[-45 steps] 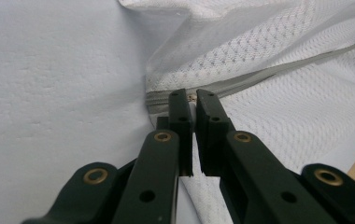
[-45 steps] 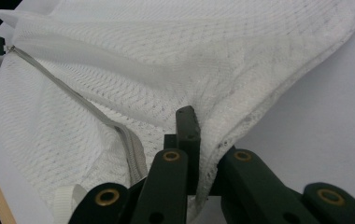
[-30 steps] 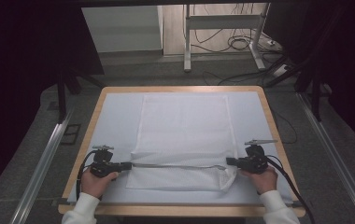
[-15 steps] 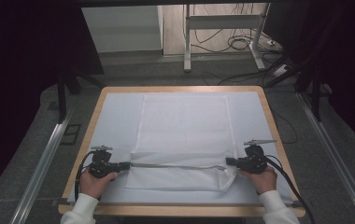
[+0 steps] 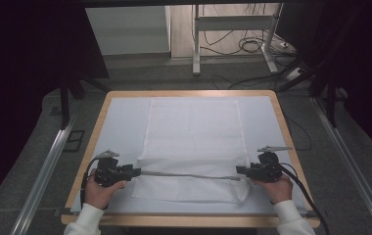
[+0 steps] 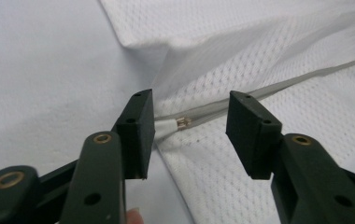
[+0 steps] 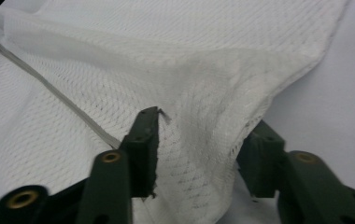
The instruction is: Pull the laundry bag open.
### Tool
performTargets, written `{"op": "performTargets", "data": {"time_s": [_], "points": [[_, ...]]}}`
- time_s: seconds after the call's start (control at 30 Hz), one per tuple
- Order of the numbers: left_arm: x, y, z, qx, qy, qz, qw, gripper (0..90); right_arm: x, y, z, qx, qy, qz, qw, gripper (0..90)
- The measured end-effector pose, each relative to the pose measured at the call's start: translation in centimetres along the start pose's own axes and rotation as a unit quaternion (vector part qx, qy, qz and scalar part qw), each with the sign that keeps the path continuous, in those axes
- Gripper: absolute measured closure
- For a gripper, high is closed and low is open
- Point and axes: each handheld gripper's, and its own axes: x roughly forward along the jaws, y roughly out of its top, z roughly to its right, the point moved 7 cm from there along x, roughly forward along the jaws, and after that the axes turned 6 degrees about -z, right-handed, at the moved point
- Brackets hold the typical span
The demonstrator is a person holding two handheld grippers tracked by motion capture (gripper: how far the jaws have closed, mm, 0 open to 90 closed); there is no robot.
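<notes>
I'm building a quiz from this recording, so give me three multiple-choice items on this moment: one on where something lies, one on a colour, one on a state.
1. Where does the grey zipper run?
A. Across the mesh bag's near part, between the two grippers
B. Along the table's far edge
C. On the floor

2. What colour is the mesh bag?
A. Red
B. White
C. Black

3. How do the left gripper's jaws stand?
A. Apart, the zipper's end between them
B. Shut on the table's edge
C. Shut on a cable

Answers: 1 A, the high view shows the strip spanning from gripper to gripper. 2 B, the mesh is white in every view. 3 A, the left gripper view shows a clear gap.
</notes>
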Motion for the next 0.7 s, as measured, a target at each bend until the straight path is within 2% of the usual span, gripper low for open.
{"op": "performTargets", "data": {"time_s": [0.2, 0.37, 0.47, 0.53, 0.7], "points": [[-0.4, 0.4, 0.3, 0.012, 0.005, 0.014, 0.9998, 42.1, -0.6, -0.2, 0.6, 0.003, -0.025, 0.017, 0.9995, 34.0], [-0.9, 0.5, 0.3, 0.028, 0.011, 0.029, 0.9991, 34.2, -1.8, -0.7, 0.9, -0.005, -0.026, 0.035, 0.9990, 31.2], [-1.4, -0.1, -0.3, 0.035, 0.018, 0.034, 0.9986, 30.7, -2.8, -1.6, 1.4, -0.010, -0.028, 0.047, 0.9984, 30.4], [-1.6, -0.6, -1.0, 0.030, 0.025, 0.036, 0.9986, 29.6, -3.6, -2.4, 1.9, -0.021, -0.041, 0.054, 0.9975, 30.1], [-2.0, -1.1, -2.5, 0.013, 0.041, 0.039, 0.9983, 27.6, -4.5, -4.0, 3.2, -0.027, -0.065, 0.057, 0.9958, 27.0]]}}
